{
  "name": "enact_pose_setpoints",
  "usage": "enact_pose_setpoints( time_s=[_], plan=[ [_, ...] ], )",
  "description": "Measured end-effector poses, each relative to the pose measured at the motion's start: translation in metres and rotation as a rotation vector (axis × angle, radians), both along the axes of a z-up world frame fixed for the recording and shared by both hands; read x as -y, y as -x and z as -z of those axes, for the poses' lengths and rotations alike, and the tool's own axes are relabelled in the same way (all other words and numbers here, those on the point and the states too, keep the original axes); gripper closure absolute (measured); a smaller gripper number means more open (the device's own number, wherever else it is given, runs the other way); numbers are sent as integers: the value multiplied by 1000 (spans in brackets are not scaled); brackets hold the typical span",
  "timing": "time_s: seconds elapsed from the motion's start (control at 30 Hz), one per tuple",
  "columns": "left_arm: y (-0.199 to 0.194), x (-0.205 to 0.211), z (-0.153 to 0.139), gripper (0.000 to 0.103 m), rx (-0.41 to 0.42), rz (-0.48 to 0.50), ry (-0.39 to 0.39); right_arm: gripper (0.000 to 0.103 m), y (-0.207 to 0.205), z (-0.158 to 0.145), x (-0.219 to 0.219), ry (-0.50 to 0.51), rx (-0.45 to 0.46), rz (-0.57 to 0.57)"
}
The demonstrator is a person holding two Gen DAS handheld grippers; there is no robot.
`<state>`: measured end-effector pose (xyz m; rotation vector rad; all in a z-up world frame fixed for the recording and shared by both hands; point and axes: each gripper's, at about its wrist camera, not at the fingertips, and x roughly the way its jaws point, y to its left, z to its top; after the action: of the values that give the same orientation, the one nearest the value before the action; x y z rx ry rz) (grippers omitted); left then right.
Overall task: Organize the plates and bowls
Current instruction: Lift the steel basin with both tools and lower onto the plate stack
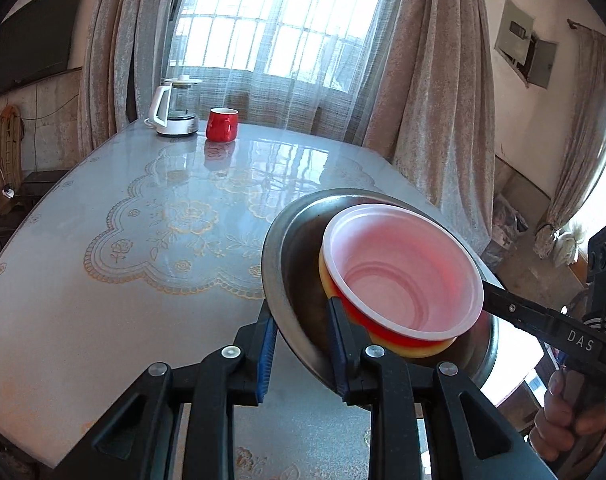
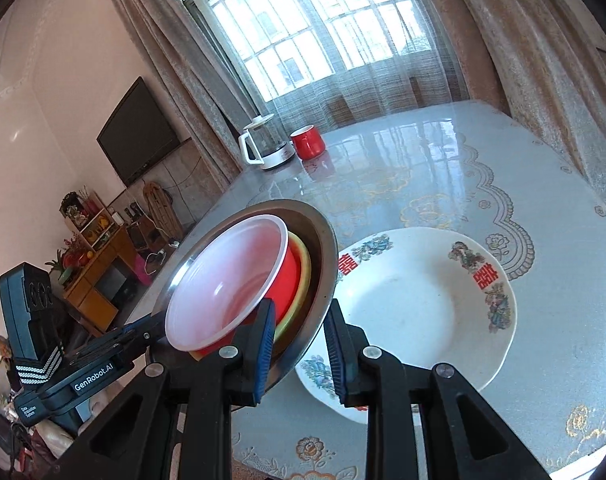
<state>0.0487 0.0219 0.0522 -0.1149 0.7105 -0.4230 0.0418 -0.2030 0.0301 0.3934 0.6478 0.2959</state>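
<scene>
A glossy grey table [image 2: 443, 160] with a lace-pattern cover carries a white floral ceramic plate [image 2: 403, 308], a red mug [image 2: 307, 143] and (beside it) a white-handled glass kettle [image 2: 263, 146].

The right gripper [image 2: 299, 344] clamps the rim of a steel plate [image 2: 323, 252], held tilted above the table [image 2: 563, 320]. A red bowl [image 2: 291, 276] sits nested in a yellow bowl [image 2: 303, 272] on it. The left gripper [image 2: 143, 330] grips the opposite rim. A floral white plate [image 2: 403, 308] lies beneath.
</scene>
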Motion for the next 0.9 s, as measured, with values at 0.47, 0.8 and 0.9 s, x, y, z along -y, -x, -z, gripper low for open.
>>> enact_pose_setpoints(
  time_s=[0.47,0.8,0.9],
  plan=[
    [-33,78,18,77,-38,126,-57,77,3,25,67,-26,-66,169],
    [-48,77,17,77,-55,111,-47,77,-9,31,69,-47,-88,155],
    [-51,76,19,77,-74,118,-37,77,-10,32,67,-43,-101,156]
  ],
)
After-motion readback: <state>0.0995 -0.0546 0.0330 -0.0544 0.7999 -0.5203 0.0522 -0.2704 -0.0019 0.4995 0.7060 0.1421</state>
